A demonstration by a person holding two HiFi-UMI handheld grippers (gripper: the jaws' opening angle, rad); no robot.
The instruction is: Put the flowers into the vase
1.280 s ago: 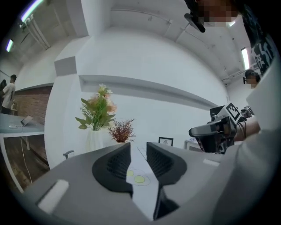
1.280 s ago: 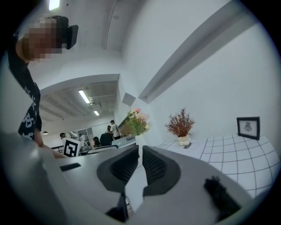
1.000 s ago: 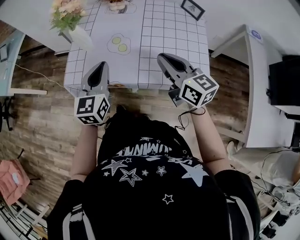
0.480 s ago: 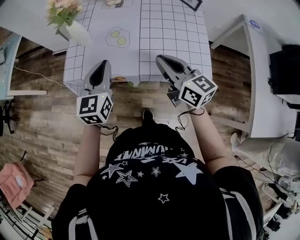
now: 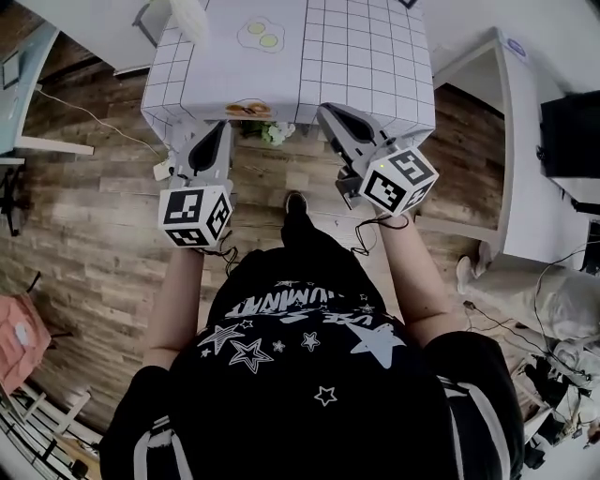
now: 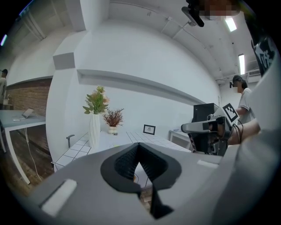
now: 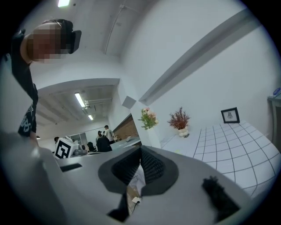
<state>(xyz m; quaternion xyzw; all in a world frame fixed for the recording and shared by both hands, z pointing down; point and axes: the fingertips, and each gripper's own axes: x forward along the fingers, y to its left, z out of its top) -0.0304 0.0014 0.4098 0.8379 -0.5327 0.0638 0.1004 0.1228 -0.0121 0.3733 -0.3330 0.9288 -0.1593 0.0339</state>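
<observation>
A tall white vase (image 6: pixel 94 130) with pink and green flowers (image 6: pixel 96 102) stands at the far left corner of the grid-cloth table (image 5: pixel 366 56). The right gripper view shows the same flowers (image 7: pixel 148 117). In the head view only the vase's base (image 5: pixel 187 13) shows, at the top edge. My left gripper (image 5: pixel 217 131) is shut and holds nothing. It hangs over the wooden floor just short of the table's near edge. My right gripper (image 5: pixel 328 112) is also shut and empty, level with that edge. A small pale sprig (image 5: pixel 274 133) shows below the edge, between the two grippers.
A small pot with a reddish dried plant (image 6: pixel 113 119) and a framed picture (image 6: pixel 149 129) stand at the back of the table. A white desk (image 5: pixel 511 150) is on the right, with cables (image 5: pixel 553 319) on the floor. People stand in the background (image 7: pixel 103 140).
The person has stepped back from the table. Both grippers now hang over the floor at its near edge. The vase has slid to the top of the head view, and its flowers have left it.
</observation>
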